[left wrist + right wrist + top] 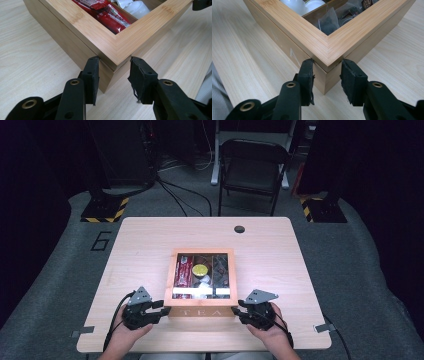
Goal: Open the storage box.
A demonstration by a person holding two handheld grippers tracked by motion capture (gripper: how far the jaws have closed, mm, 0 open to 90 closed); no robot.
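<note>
Pale matt wood-grain laminate on the tabletop (150, 235). Smooth bamboo with fine stripes on the tea box (105, 42). Glossy red plastic wrappers (110, 17) inside. Matt black plastic tongs (327, 72), rough worn rubbery pads (348, 80).

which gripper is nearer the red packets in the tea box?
Left. The left gripper grips the box's near corner on the side where the red packets lie; the right gripper grips the opposite near corner, beside the dark sachets.

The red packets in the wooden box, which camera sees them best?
The left gripper view: the red packets lie close up just inside the wooden box corner. The high view shows them small, in the left compartment. The right gripper view looks at dark tea bags instead.
</note>
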